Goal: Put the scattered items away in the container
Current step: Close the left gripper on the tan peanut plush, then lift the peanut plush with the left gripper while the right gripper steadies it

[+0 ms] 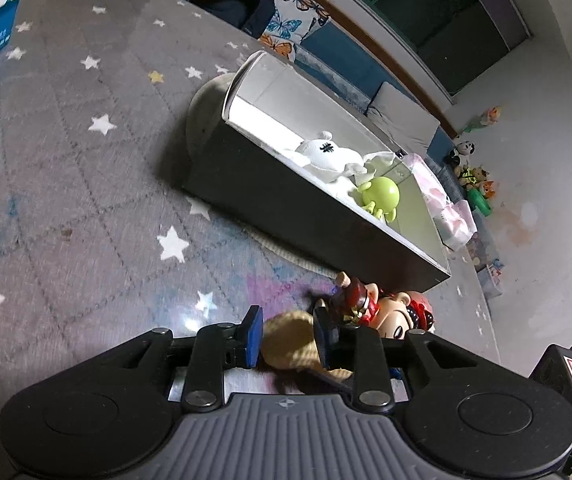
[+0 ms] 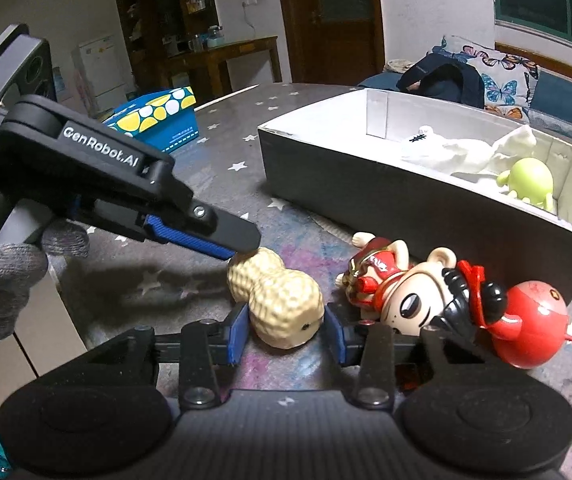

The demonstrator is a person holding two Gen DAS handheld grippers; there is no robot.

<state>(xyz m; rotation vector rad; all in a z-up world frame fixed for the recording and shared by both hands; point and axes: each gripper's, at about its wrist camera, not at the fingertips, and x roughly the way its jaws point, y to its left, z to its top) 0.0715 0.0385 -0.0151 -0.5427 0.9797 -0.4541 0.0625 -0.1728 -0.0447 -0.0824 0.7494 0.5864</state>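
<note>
A tan peanut toy (image 2: 278, 300) lies on the star-patterned table. My right gripper (image 2: 284, 326) is open, its blue pads on either side of the peanut's near end, with small gaps. My left gripper (image 1: 288, 336) is also open around the peanut (image 1: 290, 336); in the right wrist view its fingertips (image 2: 242, 246) touch the peanut's far end. A red-and-cream doll figure (image 2: 446, 300) lies just right of the peanut. The grey open box (image 2: 386, 200) behind holds a white plush (image 2: 458, 152) and a green round toy (image 2: 530, 184).
A blue tissue box with yellow and white dots (image 2: 158, 120) stands at the back left of the table. A pink patterned packet (image 1: 446, 208) lies beyond the grey box's far end. A sofa with a dark bag (image 2: 442, 80) stands behind the table.
</note>
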